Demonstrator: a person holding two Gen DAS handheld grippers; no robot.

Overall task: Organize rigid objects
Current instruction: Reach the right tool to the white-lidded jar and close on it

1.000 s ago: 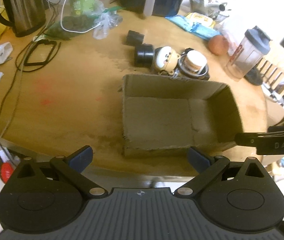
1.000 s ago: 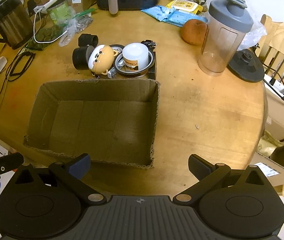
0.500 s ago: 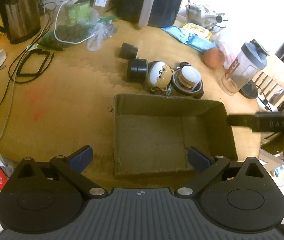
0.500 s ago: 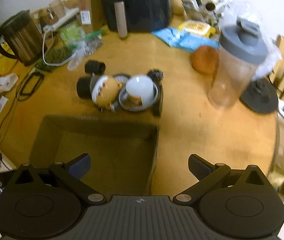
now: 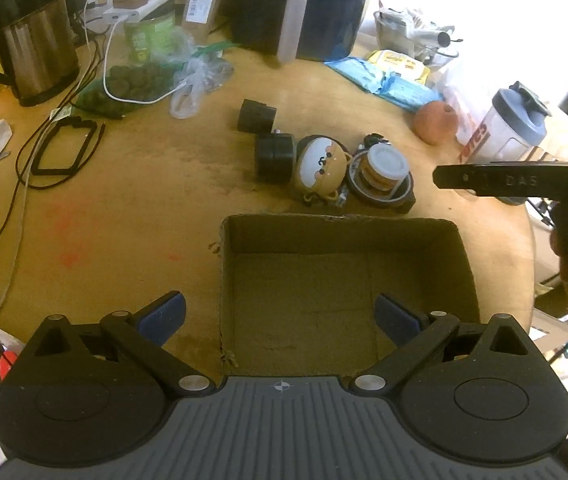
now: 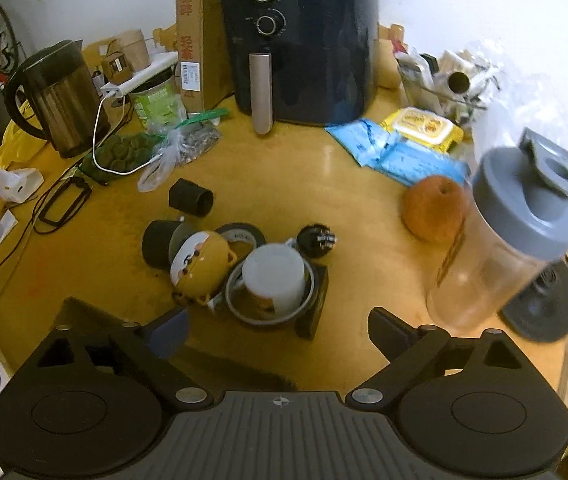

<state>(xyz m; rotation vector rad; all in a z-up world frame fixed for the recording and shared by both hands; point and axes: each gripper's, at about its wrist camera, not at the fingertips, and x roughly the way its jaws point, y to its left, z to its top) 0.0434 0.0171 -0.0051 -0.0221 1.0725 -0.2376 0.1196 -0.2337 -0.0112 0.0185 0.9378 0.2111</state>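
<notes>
The cardboard box (image 5: 344, 280) sits empty at the bench's (image 5: 143, 208) near edge, below the released left claw (image 5: 279, 316). The right claw (image 6: 277, 330), jaws closing on nothing, hovers over the white-lidded jar (image 6: 273, 276) just behind the box.

Left wrist camera looks steeply down over the cardboard box (image 5: 344, 280), table edge close below. Right wrist camera faces the air fryer (image 6: 300, 40); both share the shaker bottle (image 5: 516, 128).

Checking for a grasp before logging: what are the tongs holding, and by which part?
Nothing is held. The left tongs are open over the cardboard box; the right tongs are closing on nothing.
</notes>
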